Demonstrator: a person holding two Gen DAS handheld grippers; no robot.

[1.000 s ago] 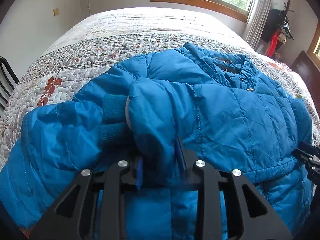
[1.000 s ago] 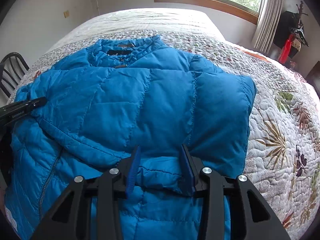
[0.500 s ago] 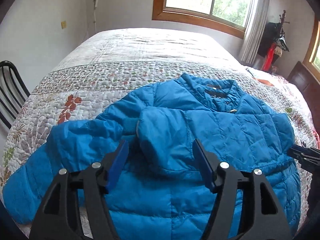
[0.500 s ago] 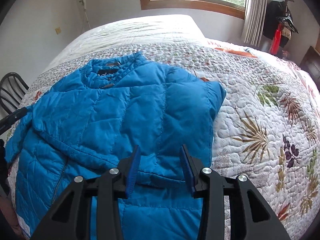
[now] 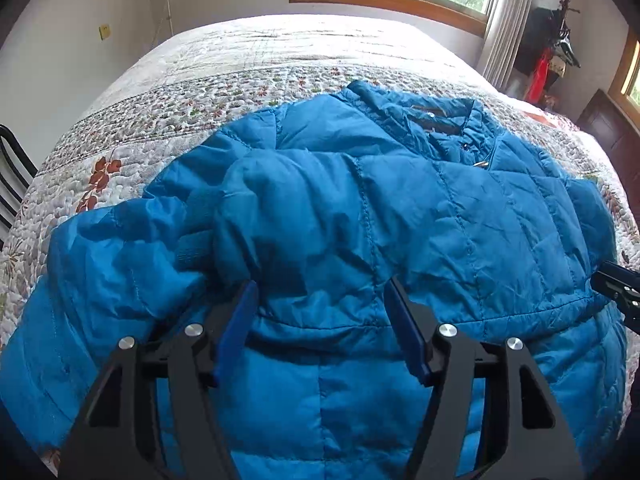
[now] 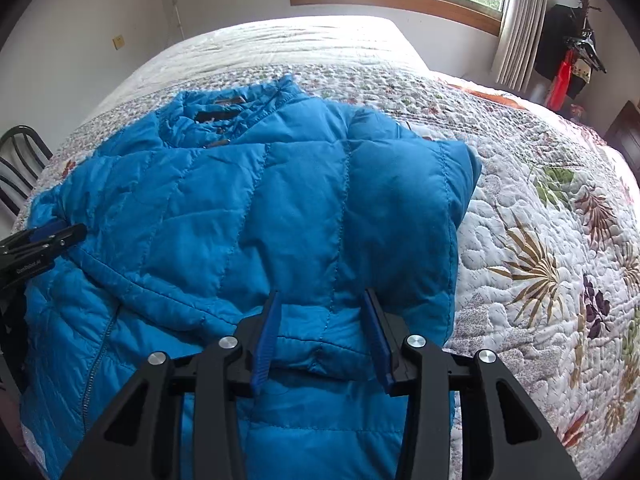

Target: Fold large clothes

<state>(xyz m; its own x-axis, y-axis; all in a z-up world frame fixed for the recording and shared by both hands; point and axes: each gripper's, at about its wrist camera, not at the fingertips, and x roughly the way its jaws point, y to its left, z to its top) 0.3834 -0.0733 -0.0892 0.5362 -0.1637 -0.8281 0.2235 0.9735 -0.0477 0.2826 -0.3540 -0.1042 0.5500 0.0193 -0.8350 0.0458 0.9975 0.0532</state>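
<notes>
Blue puffer jacket (image 5: 400,216) spread on the quilted bed (image 5: 168,92), both sleeves folded across its front.

At the left, the left gripper (image 5: 320,300) stands spread, its pads clear of the folded sleeve edge between them; to the right, the right gripper (image 6: 322,300) is parted around the other folded edge, whether pinching it cannot be told.

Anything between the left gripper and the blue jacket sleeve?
Nothing visible. The left gripper is open right over the folded sleeve of the blue quilted puffer jacket; only jacket fabric lies between its fingers.
</notes>
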